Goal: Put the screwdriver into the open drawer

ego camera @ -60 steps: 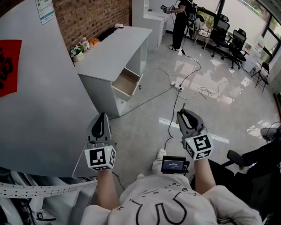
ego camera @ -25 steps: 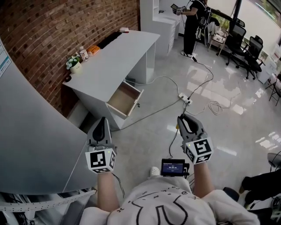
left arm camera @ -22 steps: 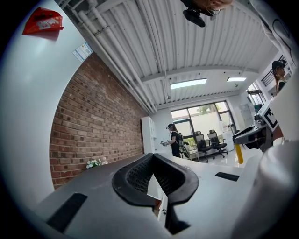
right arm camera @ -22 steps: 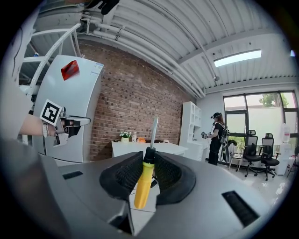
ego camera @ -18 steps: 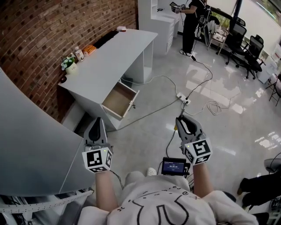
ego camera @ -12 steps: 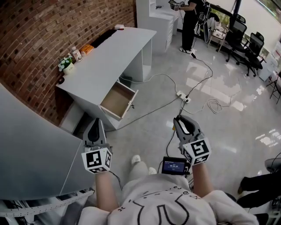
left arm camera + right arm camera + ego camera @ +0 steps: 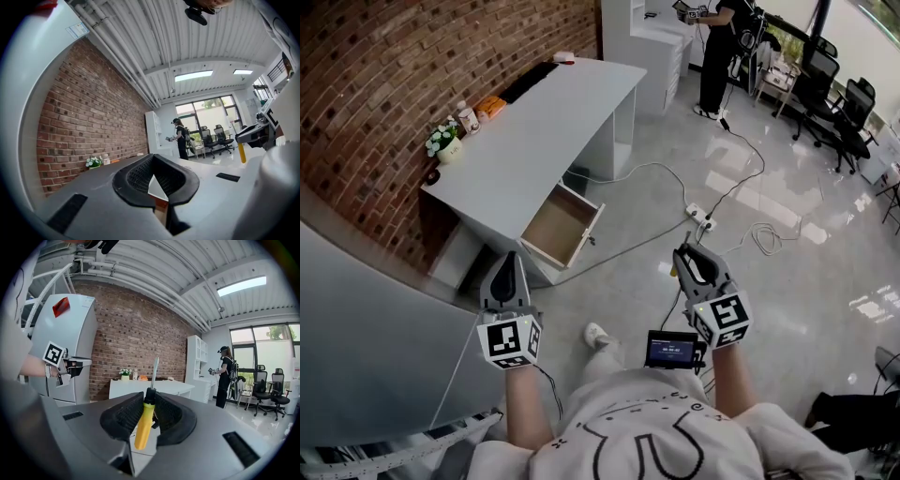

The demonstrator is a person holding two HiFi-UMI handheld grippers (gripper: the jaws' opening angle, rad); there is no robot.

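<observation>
My right gripper (image 7: 692, 263) is shut on a screwdriver (image 7: 142, 427) with a yellow handle; its metal shaft (image 7: 154, 372) sticks out past the jaws, toward the desk. In the head view a bit of the yellow handle (image 7: 673, 271) shows beside the jaws. My left gripper (image 7: 507, 280) is shut with nothing in it. Both are held in the air over the floor, short of the white desk (image 7: 534, 122). The desk's wooden drawer (image 7: 559, 226) stands pulled open, just beyond the left gripper. The drawer's inside looks bare.
On the desk's far side stand a small flower pot (image 7: 442, 141), a bottle and orange items by the brick wall. Cables and a power strip (image 7: 700, 215) lie on the floor. A grey fridge (image 7: 366, 347) is at my left. A person (image 7: 727, 47) stands by chairs at the back.
I have walked closer to the desk, so the open drawer now lies nearer my left gripper. Both grippers keep the same pose, and the screwdriver stays in the right one.
</observation>
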